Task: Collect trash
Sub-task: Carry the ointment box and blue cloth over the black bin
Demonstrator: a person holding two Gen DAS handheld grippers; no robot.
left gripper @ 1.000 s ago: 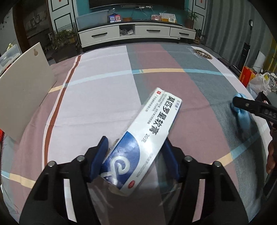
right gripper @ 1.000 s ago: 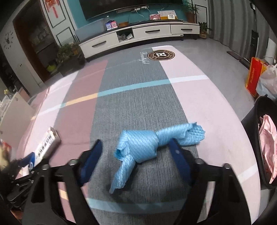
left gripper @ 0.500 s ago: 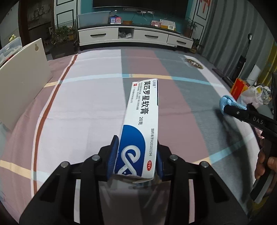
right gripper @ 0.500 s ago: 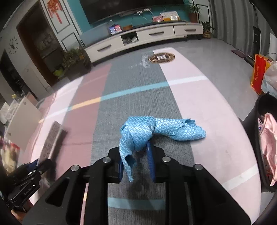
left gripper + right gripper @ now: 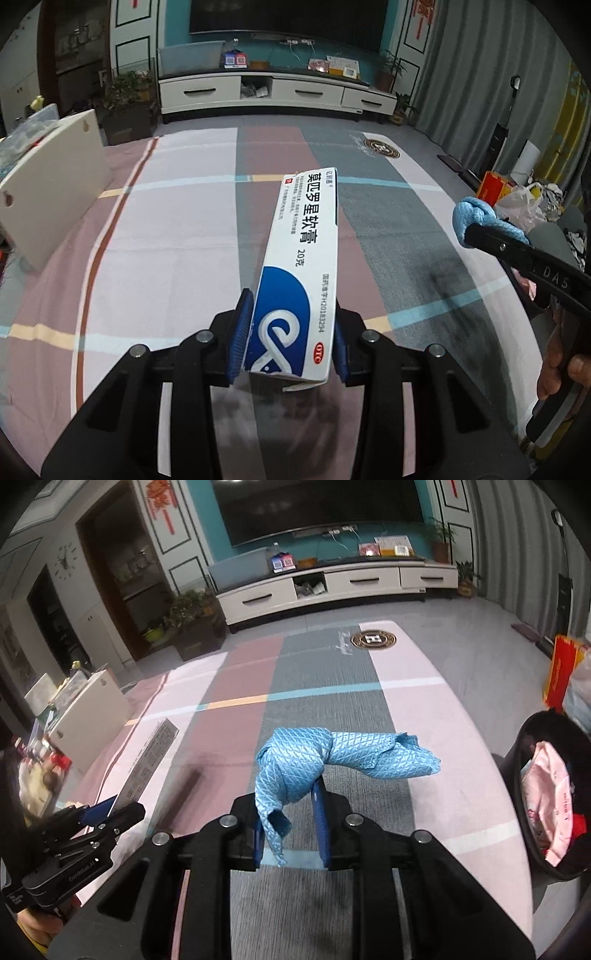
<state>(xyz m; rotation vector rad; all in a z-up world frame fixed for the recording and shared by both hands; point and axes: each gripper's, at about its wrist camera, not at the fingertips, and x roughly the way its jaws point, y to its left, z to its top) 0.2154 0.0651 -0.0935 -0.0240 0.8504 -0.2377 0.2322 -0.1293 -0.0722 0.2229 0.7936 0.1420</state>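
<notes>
Left wrist view: left gripper clamped on a white-and-blue ointment box, held clear above the striped pink, grey and mauve bedspread. Right gripper clamped on a crumpled blue cloth, also lifted. White TV cabinet stands against the teal wall; black bin beside the bed, right

A white TV cabinet stands beyond the striped cloth, potted plants beside it.
</notes>
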